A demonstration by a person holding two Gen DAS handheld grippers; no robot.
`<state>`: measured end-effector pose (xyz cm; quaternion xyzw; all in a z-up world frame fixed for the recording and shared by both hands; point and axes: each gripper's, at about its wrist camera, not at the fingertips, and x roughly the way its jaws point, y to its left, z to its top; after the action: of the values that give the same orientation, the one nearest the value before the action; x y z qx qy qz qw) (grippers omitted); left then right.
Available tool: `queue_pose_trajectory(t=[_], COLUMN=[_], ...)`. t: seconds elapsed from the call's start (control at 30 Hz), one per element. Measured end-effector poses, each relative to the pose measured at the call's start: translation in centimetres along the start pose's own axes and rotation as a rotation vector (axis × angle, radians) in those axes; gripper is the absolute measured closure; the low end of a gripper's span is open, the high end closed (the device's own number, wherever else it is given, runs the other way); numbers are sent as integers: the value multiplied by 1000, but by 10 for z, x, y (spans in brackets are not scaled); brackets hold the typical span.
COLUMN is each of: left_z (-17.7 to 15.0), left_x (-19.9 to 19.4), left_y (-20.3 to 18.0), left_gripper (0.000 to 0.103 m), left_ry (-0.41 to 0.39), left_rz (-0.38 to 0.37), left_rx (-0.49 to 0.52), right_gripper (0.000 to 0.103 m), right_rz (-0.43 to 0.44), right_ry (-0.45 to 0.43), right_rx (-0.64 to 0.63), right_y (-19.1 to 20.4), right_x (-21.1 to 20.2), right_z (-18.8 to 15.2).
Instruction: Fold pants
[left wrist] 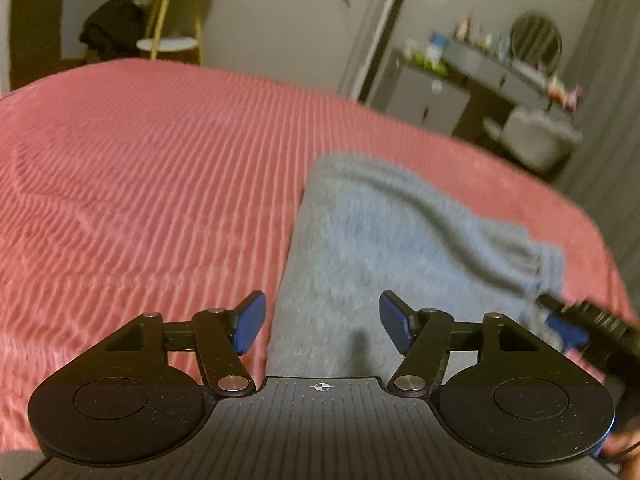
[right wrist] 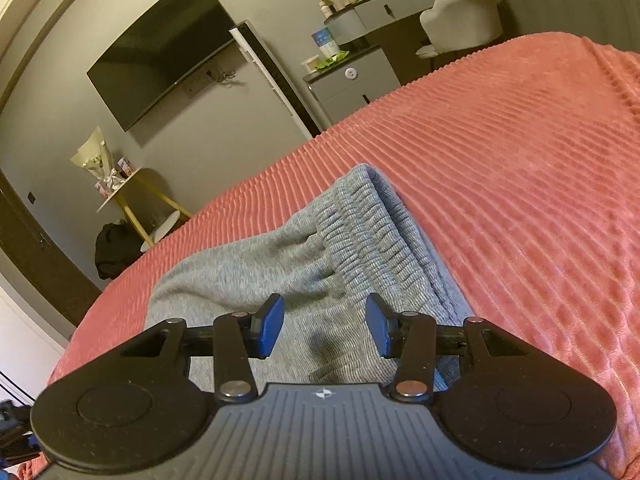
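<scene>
Grey knit pants [left wrist: 384, 240] lie folded on a pink ribbed bedspread [left wrist: 140, 184]. My left gripper [left wrist: 322, 322] is open and empty, just above the near left part of the pants. The right gripper shows at that view's right edge [left wrist: 576, 328], over the pants' gathered waistband. In the right wrist view the pants [right wrist: 320, 256] stretch away with the ribbed elastic waistband [right wrist: 372, 224] on the right. My right gripper [right wrist: 325, 326] is open and empty, low over the near end of the pants.
The bedspread [right wrist: 520, 184] extends far on all sides of the pants. Beyond the bed are a grey dresser with bottles [right wrist: 360, 76], a white chair [right wrist: 464, 16], a wall TV [right wrist: 160, 48], a yellow-legged side table [right wrist: 136, 204] and a dark bag [left wrist: 112, 24].
</scene>
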<state>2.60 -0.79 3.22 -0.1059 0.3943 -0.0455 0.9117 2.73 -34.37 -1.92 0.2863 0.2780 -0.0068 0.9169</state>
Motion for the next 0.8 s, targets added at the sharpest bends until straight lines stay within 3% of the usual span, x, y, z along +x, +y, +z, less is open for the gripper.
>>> queue_pose_trajectory(t=[0.13, 0.47, 0.57, 0.7, 0.8], left_z=[-8, -16, -16, -18, -21], left_x=[22, 30, 31, 33, 35], left_y=[-3, -3, -1, -1, 1], left_gripper=[36, 32, 31, 28, 26], left_ry=[76, 89, 93, 95, 100], left_rz=[23, 53, 56, 66, 71], left_rx=[36, 89, 87, 97, 102], right_gripper=[52, 45, 38, 16, 15], right_rz=[6, 0, -44, -93, -188], right_ry=[1, 8, 29, 59, 102], right_rx=[-13, -41, -134, -317, -481], right_y=[2, 9, 27, 60, 82], right_x=[0, -1, -4, -7, 3], right_z=[-1, 0, -2, -18, -32])
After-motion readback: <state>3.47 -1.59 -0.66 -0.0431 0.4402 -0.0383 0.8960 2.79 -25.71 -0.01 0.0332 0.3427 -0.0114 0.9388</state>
